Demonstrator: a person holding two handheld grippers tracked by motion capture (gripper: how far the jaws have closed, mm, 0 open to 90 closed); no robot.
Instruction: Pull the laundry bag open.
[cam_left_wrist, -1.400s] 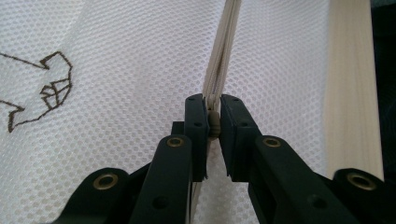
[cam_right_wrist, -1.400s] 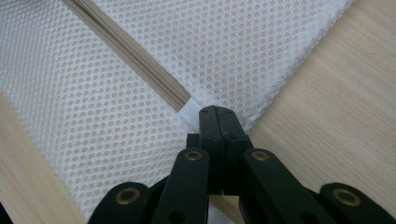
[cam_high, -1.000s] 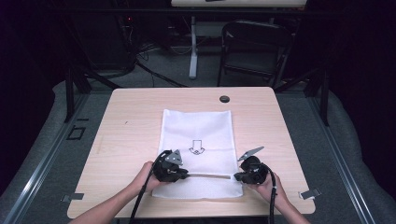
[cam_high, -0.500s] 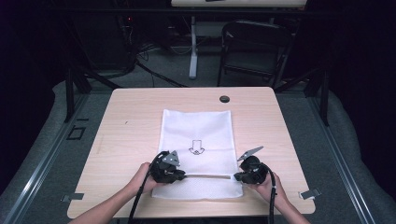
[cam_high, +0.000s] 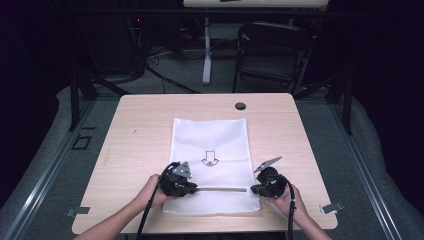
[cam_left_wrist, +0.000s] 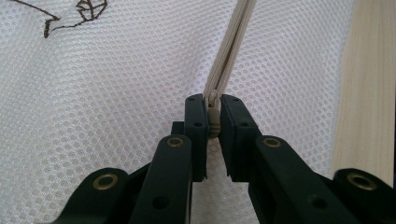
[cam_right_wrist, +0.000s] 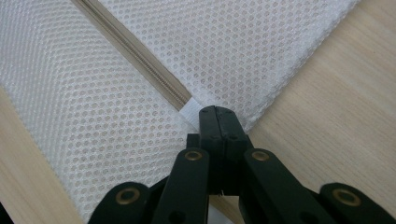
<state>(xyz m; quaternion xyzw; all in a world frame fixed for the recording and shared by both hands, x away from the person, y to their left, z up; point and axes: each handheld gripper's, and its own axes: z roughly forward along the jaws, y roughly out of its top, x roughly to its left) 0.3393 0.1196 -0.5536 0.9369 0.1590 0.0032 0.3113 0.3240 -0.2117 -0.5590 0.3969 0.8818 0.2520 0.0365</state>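
A white mesh bag (cam_high: 212, 140) with a dark arrow mark lies flat on the wooden table (cam_high: 135, 120). A beige zipper (cam_high: 222, 189) runs across its near end. My left gripper (cam_high: 192, 188) sits at the zipper's left end; in the left gripper view its jaws are shut on the zipper pull (cam_left_wrist: 214, 116), with the zipper (cam_left_wrist: 231, 51) stretching away. My right gripper (cam_high: 254, 189) is at the bag's right edge; in the right gripper view my right gripper (cam_right_wrist: 217, 112) is pinched shut on the bag's edge (cam_right_wrist: 196, 112) by the zipper's end.
A small black round cap (cam_high: 240, 105) lies near the table's far edge. A dark folding chair (cam_high: 270, 50) and a table leg stand beyond the table. Metal clips (cam_high: 331, 207) sit at the near corners.
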